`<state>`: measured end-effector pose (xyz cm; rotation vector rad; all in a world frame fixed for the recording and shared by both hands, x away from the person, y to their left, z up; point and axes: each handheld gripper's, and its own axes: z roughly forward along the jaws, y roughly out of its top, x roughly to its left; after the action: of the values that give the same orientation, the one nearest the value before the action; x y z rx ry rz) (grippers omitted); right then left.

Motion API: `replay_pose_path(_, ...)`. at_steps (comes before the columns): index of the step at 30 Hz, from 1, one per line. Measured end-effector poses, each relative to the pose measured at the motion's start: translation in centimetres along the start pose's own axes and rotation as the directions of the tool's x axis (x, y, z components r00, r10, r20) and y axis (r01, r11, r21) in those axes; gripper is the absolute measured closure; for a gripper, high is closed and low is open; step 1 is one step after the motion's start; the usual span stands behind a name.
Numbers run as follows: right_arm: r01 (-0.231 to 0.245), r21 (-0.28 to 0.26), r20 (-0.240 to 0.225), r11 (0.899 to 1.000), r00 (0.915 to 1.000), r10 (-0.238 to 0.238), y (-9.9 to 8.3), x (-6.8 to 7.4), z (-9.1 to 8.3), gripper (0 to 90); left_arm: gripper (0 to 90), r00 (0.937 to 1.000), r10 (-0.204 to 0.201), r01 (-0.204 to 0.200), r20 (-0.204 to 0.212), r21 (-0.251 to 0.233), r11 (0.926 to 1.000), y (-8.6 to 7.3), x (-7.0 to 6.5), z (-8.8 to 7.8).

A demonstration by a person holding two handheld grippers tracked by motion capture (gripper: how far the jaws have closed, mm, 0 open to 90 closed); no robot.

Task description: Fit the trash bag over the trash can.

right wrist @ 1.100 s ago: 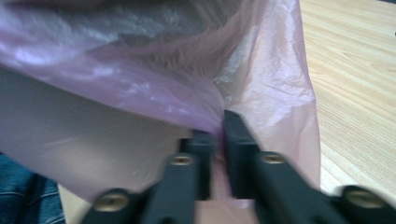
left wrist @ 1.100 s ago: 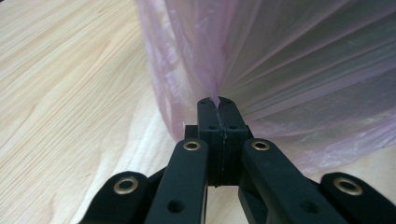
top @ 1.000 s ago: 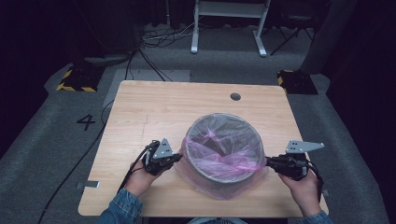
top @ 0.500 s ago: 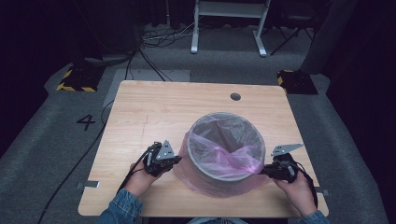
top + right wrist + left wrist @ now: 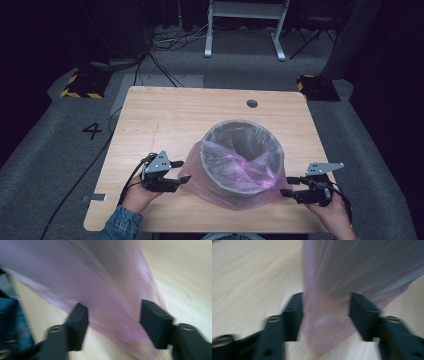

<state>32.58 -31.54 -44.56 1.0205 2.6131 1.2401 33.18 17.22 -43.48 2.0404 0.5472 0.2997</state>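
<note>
1. A grey round bin [image 5: 242,155] is standing upright on the wooden table [image 5: 165,120], toward the person's side of the tabletop and a little toward the right gripper's side; everything below is placed against this bin.
2. A pink see-through bag [image 5: 220,192] is lining the bin, with its edge folded over the rim and hanging down the outer wall, and loose film is bunching inside the bin and around its base on the near side.
3. The left gripper [image 5: 182,171] is lying level just beside the bin's left wall, pointing at the bag's skirt.
4. Its jaws have just been opening and are now standing wide; in the left gripper view [image 5: 325,315] a fold of the pink film is lying between them, and the blur is making it impossible to tell whether the pads are touching it.
5. The right gripper [image 5: 286,186] is lying level just beside the bin's right wall, low near the base, pointing at the bag.
6. Its jaws have likewise just been opening and are standing wide; in the right gripper view [image 5: 113,322] the pink film is passing between them without being pinched.
7. A round hole [image 5: 252,103] in the tabletop is showing beyond the bin, well apart from it.
</note>
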Motion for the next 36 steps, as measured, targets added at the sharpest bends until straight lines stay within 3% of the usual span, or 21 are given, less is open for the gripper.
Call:
replay_pose_path(3,0.094,-0.057,-0.018,0.994,0.9953,-0.095,1.5,2.2,-0.7,39.3,31.6,0.9998,0.018,-0.018,0.004,-0.042,0.9989,1.2,-0.1,0.4)
replay_pose_path(6,0.162,-0.096,-0.016,0.982,0.9863,-0.164,2.8,3.8,-1.2,63.1,35.4,0.9995,0.028,-0.027,0.017,-0.037,0.9990,1.9,0.0,1.3)
replay_pose_path(8,0.173,-0.104,-0.005,0.979,0.9847,-0.174,3.4,4.0,-1.4,76.3,62.8,0.9985,0.045,-0.044,0.033,-0.012,0.9990,2.2,-0.2,1.8)
replay_pose_path(10,0.156,-0.100,0.003,0.983,0.9877,-0.157,3.9,3.6,-1.3,82.5,83.0,0.9989,0.046,-0.046,0.003,0.025,0.9986,2.3,-0.3,2.2)
replay_pose_path(11,0.141,-0.100,0.002,0.985,0.9900,-0.141,4.0,3.3,-1.2,85.0,88.9,0.9992,0.039,-0.039,-0.003,0.041,0.9984,2.3,-0.2,2.3)
replay_pose_path(14,0.103,-0.091,-0.007,0.990,0.9946,-0.104,4.0,2.3,-0.4,86.7,90.0,0.9996,0.023,-0.024,0.014,0.055,0.9982,2.0,0.1,2.9)
replay_pose_path(18,0.088,-0.025,-0.005,0.996,0.9961,-0.088,3.9,1.4,1.9,88.1,90.0,0.9988,0.046,-0.047,0.016,0.089,0.9949,1.9,-0.2,4.0)
replay_pose_path(24,0.057,0.073,-0.020,0.996,0.9982,-0.056,3.5,0.3,4.6,88.8,90.0,0.9963,0.086,-0.085,0.007,0.176,0.9806,1.5,-0.8,5.9)
replay_pose_path(28,0.026,0.134,-0.029,0.991,0.9993,-0.023,3.1,-0.3,5.3,88.6,90.0,0.9977,0.068,-0.066,-0.005,0.195,0.9786,1.1,-0.5,5.9)
replay_pose_path(36,-0.036,0.230,0.009,0.973,0.9994,0.034,1.2,-1.3,5.3,88.9,90.0,0.9954,0.090,-0.078,-0.033,0.263,0.9616,0.4,-0.5,5.9)
